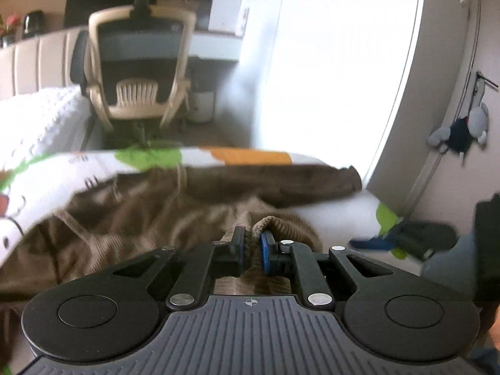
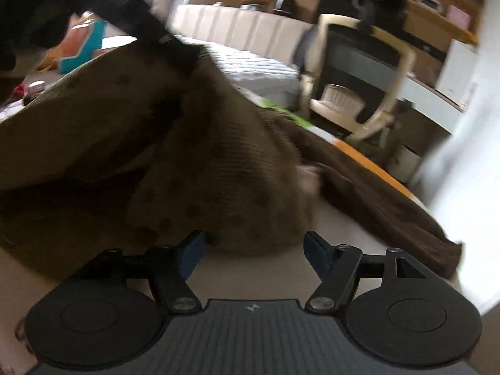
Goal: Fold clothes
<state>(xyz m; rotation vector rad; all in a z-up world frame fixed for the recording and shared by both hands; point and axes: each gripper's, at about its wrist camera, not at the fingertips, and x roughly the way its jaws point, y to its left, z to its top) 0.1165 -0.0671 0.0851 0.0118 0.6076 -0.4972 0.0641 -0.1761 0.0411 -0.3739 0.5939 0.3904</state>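
Domestic bedroom: bed (image 1: 62, 168) with cartoon-print sheet, padded headboard (image 2: 250, 20), beige desk chair (image 1: 137, 62) beyond its far edge, plush toy (image 1: 462, 131) hanging on door.

sweater (image 1: 131, 206): brown ribbed knit, matt | left gripper (image 1: 252, 250): matt black plastic, metal pins | chair (image 1: 140, 62): glossy cream plastic

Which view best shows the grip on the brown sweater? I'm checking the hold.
Left wrist: the left gripper is shut on a sweater fold. Right wrist shows the lifted sweater, blurred, the pinch hidden.
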